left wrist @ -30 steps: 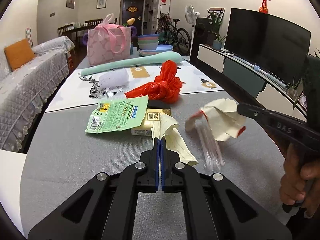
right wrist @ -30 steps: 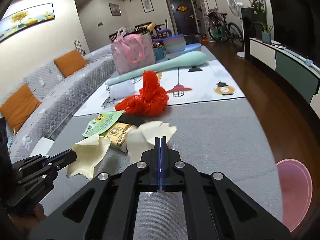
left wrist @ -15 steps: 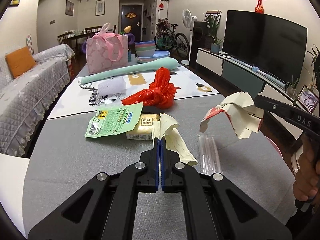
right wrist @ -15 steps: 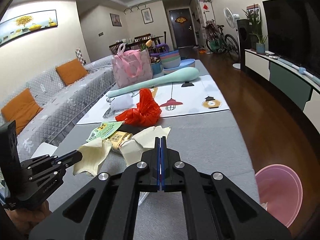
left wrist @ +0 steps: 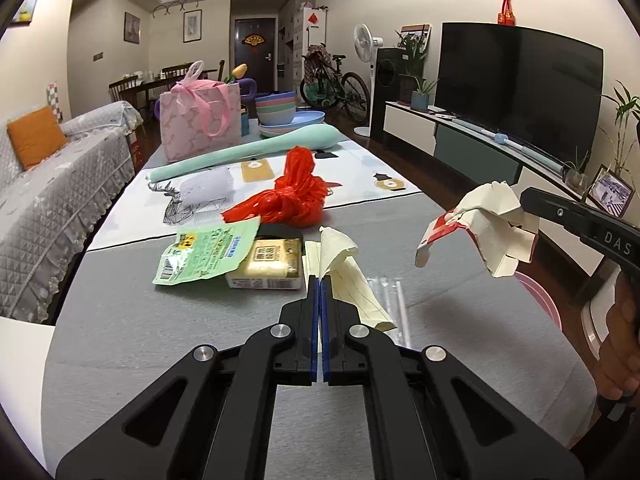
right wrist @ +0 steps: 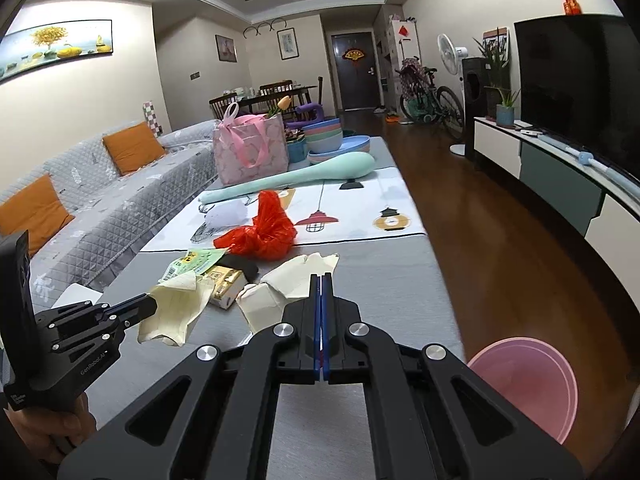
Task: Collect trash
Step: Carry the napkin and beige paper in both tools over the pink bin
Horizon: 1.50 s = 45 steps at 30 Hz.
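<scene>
The right gripper [right wrist: 320, 280] is clamped tight on a crumpled paper carton [left wrist: 486, 226], holding it up in the air off the right edge of the table [left wrist: 160, 340]. Best guess is it's being carried toward the pink bin [right wrist: 528, 384] on the floor just beside that edge, which is probably why it's lifted clear rather than dragged. The bin looks empty from the right wrist view, though only part of its inside shows.

The left gripper [left wrist: 319, 280] is pinched shut on a folded yellow paper [left wrist: 344, 272], low over the table, likely waiting its turn.

Still lying on the table: a green packet [left wrist: 208, 254] overlapping a yellowish box [left wrist: 266, 264], a knotted red plastic bag [left wrist: 292, 196] behind them, and clear straws [left wrist: 394, 300] beside the yellow paper.
</scene>
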{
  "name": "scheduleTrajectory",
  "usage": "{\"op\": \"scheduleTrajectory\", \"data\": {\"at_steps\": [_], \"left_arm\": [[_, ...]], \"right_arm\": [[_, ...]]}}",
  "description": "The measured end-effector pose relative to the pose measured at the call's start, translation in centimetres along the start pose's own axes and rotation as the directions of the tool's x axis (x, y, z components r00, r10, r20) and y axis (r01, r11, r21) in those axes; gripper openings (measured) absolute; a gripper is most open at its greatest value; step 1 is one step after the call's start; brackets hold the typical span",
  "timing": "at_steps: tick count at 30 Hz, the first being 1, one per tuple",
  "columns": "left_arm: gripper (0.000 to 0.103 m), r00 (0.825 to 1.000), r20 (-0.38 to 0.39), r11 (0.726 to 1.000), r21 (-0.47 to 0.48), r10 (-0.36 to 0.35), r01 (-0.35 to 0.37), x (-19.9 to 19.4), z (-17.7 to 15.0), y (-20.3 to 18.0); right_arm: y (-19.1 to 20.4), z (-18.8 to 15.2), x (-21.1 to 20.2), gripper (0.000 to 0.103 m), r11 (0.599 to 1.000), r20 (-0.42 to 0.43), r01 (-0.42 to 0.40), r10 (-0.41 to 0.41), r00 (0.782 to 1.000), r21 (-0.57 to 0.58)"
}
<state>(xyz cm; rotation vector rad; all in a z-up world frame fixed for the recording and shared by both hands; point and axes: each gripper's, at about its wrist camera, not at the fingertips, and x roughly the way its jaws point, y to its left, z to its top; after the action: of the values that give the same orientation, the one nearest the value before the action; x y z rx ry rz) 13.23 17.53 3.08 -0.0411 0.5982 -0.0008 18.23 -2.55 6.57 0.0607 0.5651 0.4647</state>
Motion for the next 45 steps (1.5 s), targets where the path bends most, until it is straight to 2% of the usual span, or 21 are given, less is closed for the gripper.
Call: {"op": "scheduleTrajectory", "data": {"at_steps": [22, 35, 45], "left_arm": [[0.001, 0.995, 0.011, 0.994, 0.055, -0.095, 0.094, -0.1, -0.3, -7.9], [0.001, 0.985, -0.014, 0.981, 0.088, -0.173, 0.173, 0.2, -0.2, -13.5], [0.001, 0.973, -0.048, 0.965, 0.121, -0.228, 0.232, 1.6, -0.7, -18.6]], "right_arm": [[-8.0, -0.8, -6.2, 0.0, 0.99, 0.052, 0.129, -0.132, 0.99, 0.057], [-13.9, -1.9, -9.7, 0.0, 0.968, 0.06, 0.221, -0.229, 0.972, 0.119], [-17.4, -2.0, -10.7, 0.0, 0.942, 0.055, 0.288, -0.301, 0.952, 0.17]]}}
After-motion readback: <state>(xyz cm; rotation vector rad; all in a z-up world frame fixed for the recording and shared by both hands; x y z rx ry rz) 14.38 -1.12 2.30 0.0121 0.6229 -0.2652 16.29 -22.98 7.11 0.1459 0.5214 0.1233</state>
